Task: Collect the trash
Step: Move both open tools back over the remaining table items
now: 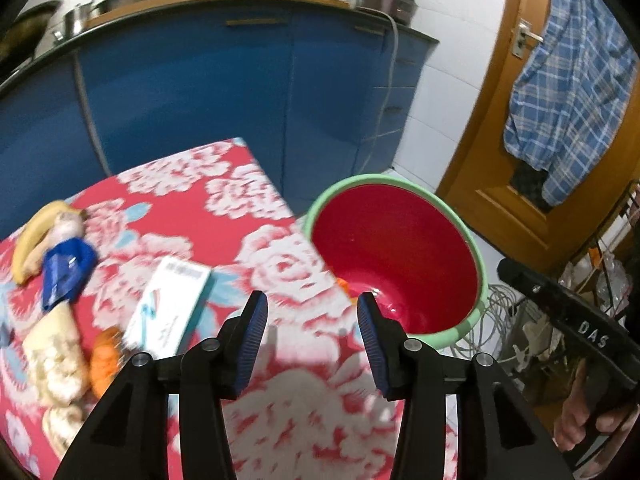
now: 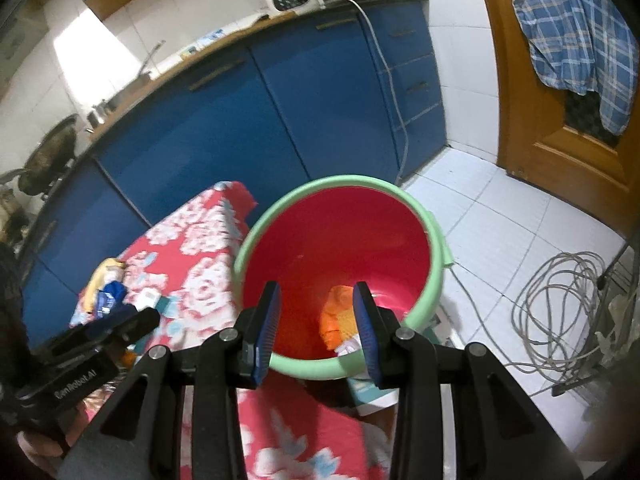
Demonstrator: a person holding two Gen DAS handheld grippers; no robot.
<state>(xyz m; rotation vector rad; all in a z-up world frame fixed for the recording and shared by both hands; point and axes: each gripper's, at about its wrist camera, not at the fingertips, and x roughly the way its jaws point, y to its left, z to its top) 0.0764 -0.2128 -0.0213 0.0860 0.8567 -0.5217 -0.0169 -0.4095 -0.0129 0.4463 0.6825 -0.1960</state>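
A green-rimmed bin (image 1: 400, 179) (image 2: 340, 180) with a red inside stands off the right edge of the table, which is covered by a red floral cloth (image 1: 200, 208). Orange trash (image 2: 338, 312) and a white scrap lie at the bin's bottom. On the cloth lie a banana peel (image 1: 28, 240), a blue wrapper (image 1: 66, 276), a white box (image 1: 172, 308), an orange peel (image 1: 104, 356) and crumpled pale paper (image 1: 56, 352). My left gripper (image 1: 313, 300) hovers over the table's edge, jaws opening, nothing between them. My right gripper (image 2: 318, 288) is open above the bin's near rim, empty.
Blue cabinets (image 1: 240, 100) run behind the table, with pots and appliances on top. A wooden door (image 2: 560, 128) with a plaid shirt hanging on it is at the right. Coiled cable (image 2: 560, 308) lies on the white tile floor. A pale box (image 2: 368, 396) sits by the bin's base.
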